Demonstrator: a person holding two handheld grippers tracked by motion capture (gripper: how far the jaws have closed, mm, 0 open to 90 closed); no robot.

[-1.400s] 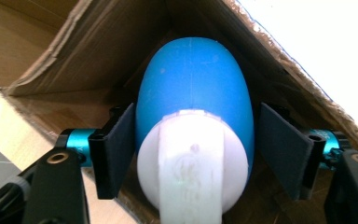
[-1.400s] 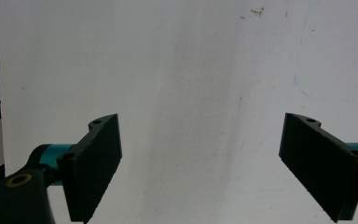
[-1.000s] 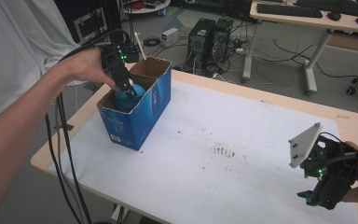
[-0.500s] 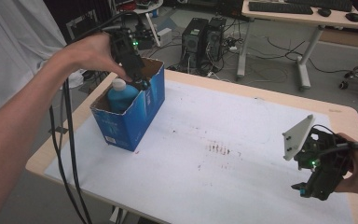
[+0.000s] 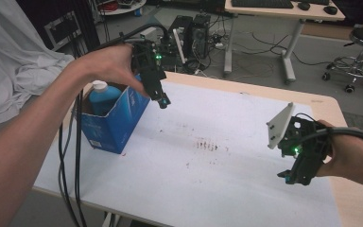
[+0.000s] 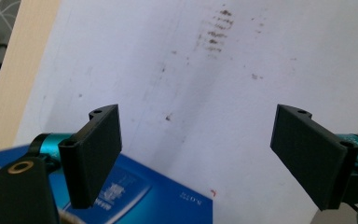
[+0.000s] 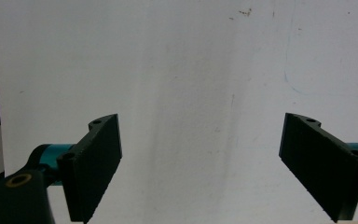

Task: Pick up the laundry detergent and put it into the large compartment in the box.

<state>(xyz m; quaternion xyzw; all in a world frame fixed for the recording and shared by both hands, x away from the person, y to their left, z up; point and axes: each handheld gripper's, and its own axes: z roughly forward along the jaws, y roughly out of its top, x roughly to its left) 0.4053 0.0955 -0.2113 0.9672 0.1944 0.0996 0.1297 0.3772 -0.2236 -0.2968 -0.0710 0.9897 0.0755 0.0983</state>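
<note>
bottle (image 5: pixel 100 96) half-hidden inside box (image 5: pixel 116 124)

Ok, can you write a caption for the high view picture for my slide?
A blue bottle stands in the open blue box while the left gripper hovers beside it and the right gripper waits across the stained table.

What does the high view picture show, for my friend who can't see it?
A person's left gripper hangs open just above a blue box with a blue bottle inside. The right gripper waits, open, over the stained white table.
</note>
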